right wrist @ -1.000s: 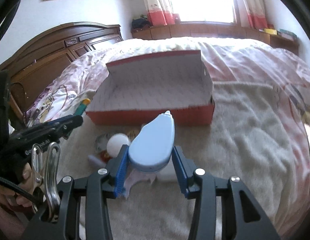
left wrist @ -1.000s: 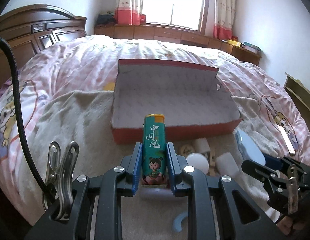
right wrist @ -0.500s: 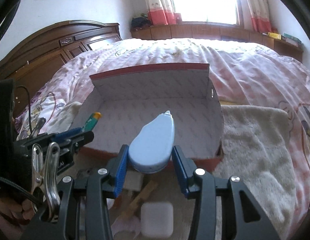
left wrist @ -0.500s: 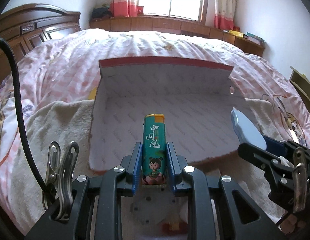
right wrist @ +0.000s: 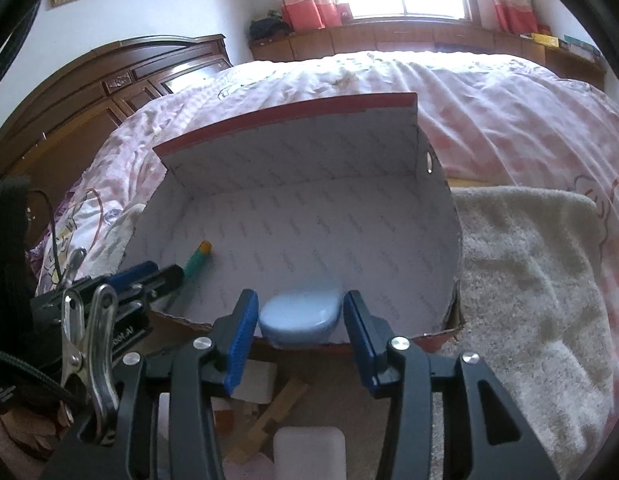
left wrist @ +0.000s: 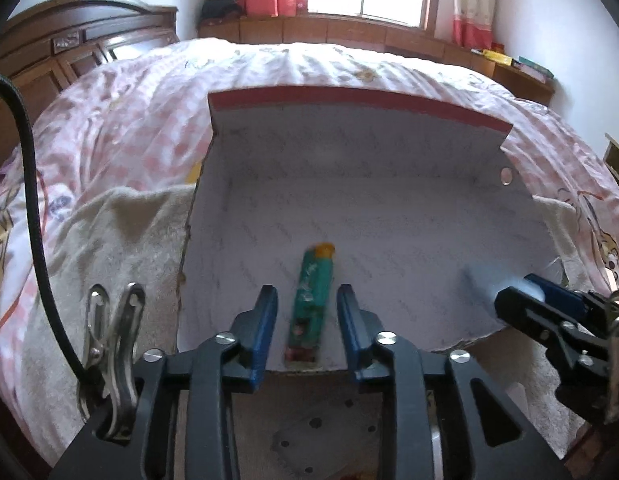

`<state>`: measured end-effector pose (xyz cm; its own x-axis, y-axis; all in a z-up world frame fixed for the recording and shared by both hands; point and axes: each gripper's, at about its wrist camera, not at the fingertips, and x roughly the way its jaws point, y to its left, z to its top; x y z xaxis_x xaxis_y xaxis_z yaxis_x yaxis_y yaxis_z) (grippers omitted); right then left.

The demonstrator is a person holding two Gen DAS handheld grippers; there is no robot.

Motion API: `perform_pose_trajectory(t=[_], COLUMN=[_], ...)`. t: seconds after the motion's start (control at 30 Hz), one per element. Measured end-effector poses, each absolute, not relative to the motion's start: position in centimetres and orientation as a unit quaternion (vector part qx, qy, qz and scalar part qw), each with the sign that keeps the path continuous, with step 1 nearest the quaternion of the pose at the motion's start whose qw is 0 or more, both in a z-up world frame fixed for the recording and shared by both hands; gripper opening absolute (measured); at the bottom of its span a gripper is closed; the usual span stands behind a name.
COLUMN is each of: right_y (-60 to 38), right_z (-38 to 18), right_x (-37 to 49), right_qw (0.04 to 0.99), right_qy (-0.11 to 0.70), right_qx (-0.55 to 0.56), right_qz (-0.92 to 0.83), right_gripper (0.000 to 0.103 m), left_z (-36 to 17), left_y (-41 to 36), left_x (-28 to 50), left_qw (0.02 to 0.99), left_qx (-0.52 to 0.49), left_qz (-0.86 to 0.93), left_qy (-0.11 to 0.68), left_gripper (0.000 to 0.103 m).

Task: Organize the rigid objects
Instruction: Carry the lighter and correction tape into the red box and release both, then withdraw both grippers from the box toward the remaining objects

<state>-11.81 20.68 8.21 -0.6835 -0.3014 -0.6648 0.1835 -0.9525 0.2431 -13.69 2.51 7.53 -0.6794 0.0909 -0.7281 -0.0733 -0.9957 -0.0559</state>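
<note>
An open red cardboard box [left wrist: 349, 98] with a white inside lies on the bed, and both grippers hang over its near edge. The green lighter [left wrist: 311, 300] with an orange cap is blurred and tilted between the fingers of my left gripper [left wrist: 305, 294]. Those jaws are opening, with a gap on each side of the lighter. In the right wrist view the lighter [right wrist: 197, 262] sits low in the box [right wrist: 289, 112], past the left gripper [right wrist: 161, 276]. A light blue tape dispenser [right wrist: 299, 316] has tipped down between the pads of my right gripper [right wrist: 300, 298], loose and blurred.
A cream towel [right wrist: 529, 280] covers the bed under and to the right of the box. Below the right gripper lie a white block [right wrist: 309, 456] and a wooden piece [right wrist: 269, 424]. A dark wooden headboard [right wrist: 109, 92] stands at the left.
Both grippers moved forward from the towel to over the box. The left jaws spread and the lighter dropped out of the grip. The blue dispenser tipped down from its raised pose between the right pads.
</note>
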Motion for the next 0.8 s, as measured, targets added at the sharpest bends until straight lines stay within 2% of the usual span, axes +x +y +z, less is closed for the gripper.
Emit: perform_pose_trajectory(t=[0.47, 0.8], right_y=[20.9, 20.5], right_z=[9.6, 9.8], right_x=[-9.0, -5.4], right_qw=[0.135, 0.126], right_qy=[-0.118, -0.114], right_qx=[0.332, 0.319], right_qz=[-0.926, -0.932], right_gripper=[0.056, 0.059], left_z=[8.8, 9.4], left_y=[0.9, 0.2], left_x=[-10.9, -7.3], left_qw=[0.051, 0.051], left_qx=[-0.382, -0.377], left_qz=[0.922, 0.925], left_qy=[-0.025, -0.027], left_gripper=[0.032, 0.032])
